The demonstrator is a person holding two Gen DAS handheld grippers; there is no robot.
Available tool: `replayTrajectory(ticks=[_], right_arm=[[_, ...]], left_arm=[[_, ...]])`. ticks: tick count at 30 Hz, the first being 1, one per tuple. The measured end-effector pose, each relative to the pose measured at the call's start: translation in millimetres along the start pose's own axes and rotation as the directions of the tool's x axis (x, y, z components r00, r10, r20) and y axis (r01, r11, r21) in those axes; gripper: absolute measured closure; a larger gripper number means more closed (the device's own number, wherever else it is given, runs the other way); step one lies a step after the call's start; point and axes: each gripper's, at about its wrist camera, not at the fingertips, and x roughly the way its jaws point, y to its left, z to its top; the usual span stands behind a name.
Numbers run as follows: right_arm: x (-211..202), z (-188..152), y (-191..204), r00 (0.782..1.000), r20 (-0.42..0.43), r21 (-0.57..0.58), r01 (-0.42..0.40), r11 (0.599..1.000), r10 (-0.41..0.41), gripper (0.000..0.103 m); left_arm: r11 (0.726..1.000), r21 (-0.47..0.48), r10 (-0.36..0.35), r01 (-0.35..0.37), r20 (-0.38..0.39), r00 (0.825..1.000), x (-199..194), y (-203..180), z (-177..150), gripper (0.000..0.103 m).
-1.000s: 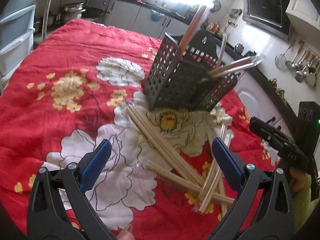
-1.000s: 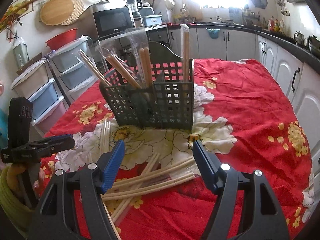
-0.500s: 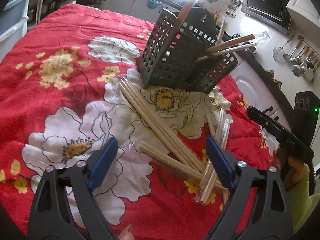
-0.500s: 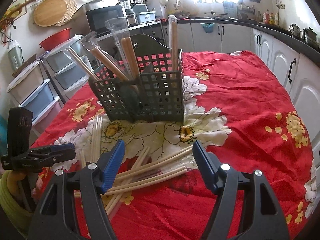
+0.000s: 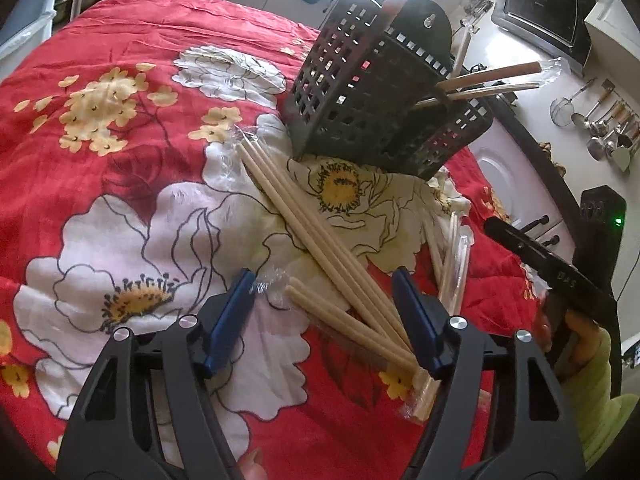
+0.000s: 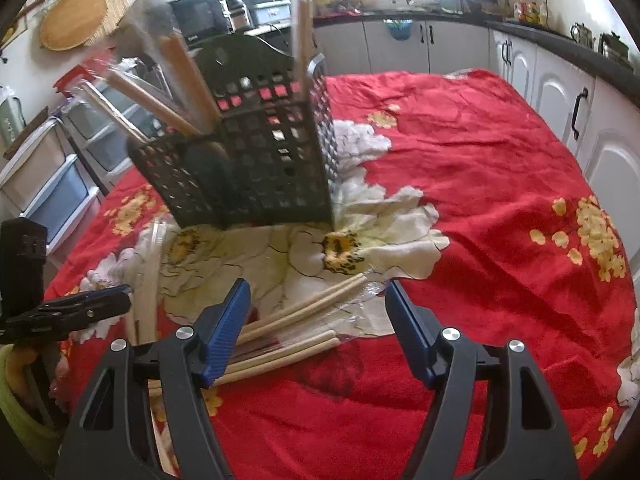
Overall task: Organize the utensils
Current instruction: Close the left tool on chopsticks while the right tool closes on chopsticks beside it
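1. Your left gripper [image 5: 322, 314] has its jaws spread wide at lower centre of the left wrist view and holds nothing. Between its blue pads [image 5: 228, 322] lie the near ends of a wrapped chopstick pair [image 5: 344, 322]; the pads are apart from it on both sides.

2. Your right gripper [image 6: 316, 324] is just as wide open at lower centre of the right wrist view, also empty. The tips of two wrapped pairs [image 6: 296, 334] run in from the left, passing under its left pad.

3. The black utensil caddy [image 5: 376, 92] stands at upper centre of the left view on the red floral cloth [image 5: 120, 128]. It already holds several wrapped chopsticks [image 6: 184, 80], leaning out toward the upper left in the right view, and one standing nearly upright.

4. So part of the sorting looks done, but plenty is left. A long bundle [image 5: 288, 204] lies diagonally through the middle of the left view, its far end just beside the caddy's base. More wrapped pairs [image 5: 452, 256] lie toward the right, crossing the others.

5. I cannot tell which compartment each stored pair sits in; the mesh walls hide that.

6. My judgement: you are at the reach stage of the next pick, with neither pair of pads closed yet.
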Motion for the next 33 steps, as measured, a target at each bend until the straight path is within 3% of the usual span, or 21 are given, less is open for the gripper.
replayTrajectory(ticks=[6, 9, 16, 23, 28, 33], right_arm=[[18.4, 5.4, -14.2, 0.999, -0.039, 0.044, -0.002, 0.999, 0.004, 0.035], [28.0, 8.6, -20.4, 0.998, -0.06, 0.067, -0.006, 0.998, 0.01, 0.037], [38.5, 7.9, -24.8, 0.997, -0.078, 0.071, 0.027, 0.997, -0.021, 0.062], [37.9, 5.8, -32.2, 0.998, -0.061, 0.094, 0.028, 0.995, -0.023, 0.084], [36.3, 6.5, -33.3, 0.998, -0.045, 0.101, 0.04, 0.994, -0.035, 0.096], [32.9, 7.0, -38.0, 0.999, -0.025, 0.138, 0.027, 0.99, -0.023, 0.099]], left_arm=[[1.0, 0.006, 0.013, -0.013, 0.002, 1.0, 5.1, 0.8, 4.3, 0.042], [0.999, 0.026, 0.029, -0.029, 0.005, 1.0, 6.4, -0.8, 4.7, 0.047], [0.998, 0.021, 0.055, -0.055, 0.018, 0.998, 5.2, 6.7, 4.6, 0.068], [0.998, 0.011, 0.059, -0.059, 0.026, 0.998, 3.3, 10.3, 3.1, 0.074], [0.997, 0.014, 0.074, -0.074, 0.032, 0.997, 2.1, 9.9, 1.6, 0.079], [0.998, -0.011, 0.068, -0.067, 0.034, 0.997, 0.0, 16.1, 1.5, 0.086]])
